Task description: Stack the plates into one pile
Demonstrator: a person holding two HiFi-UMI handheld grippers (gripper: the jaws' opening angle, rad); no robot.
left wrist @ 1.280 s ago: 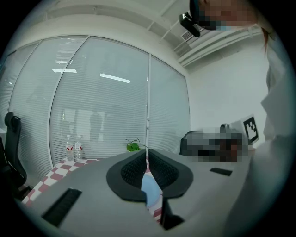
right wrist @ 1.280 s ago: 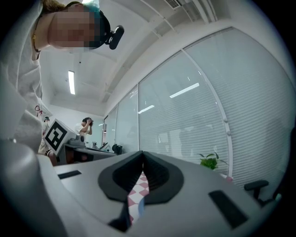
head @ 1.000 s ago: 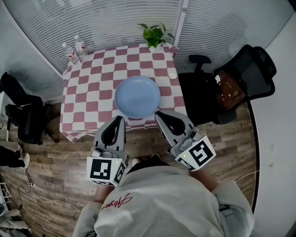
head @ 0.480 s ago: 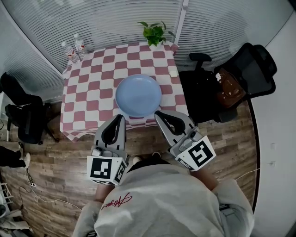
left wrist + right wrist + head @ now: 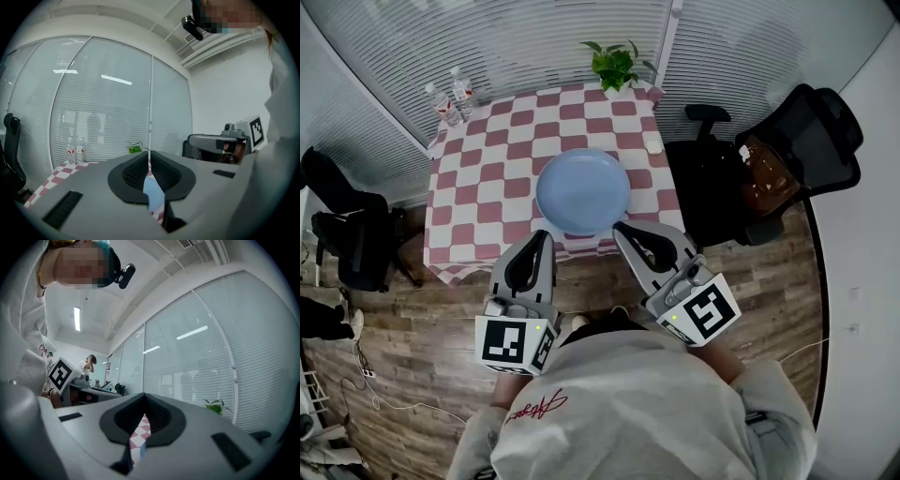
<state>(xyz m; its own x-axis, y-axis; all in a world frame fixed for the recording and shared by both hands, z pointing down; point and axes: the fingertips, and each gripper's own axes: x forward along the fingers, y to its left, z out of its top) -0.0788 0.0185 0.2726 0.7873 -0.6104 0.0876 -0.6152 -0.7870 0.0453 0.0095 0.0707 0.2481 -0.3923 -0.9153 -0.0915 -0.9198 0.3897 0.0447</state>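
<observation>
Smooth glossy plate point(image 5: 582, 192), checked cloth point(image 5: 478, 178)

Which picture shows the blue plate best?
The head view: the whole blue plate shows from above on the checkered table. The left gripper view shows only a blue sliver of it; the right gripper view shows barely a blue edge.

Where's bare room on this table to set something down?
Widest: the cloth left of the plate, up to the bottles. Also the far strip between bottles and plant. Tight right of the plate, by the small white thing, and at the near edge.
</observation>
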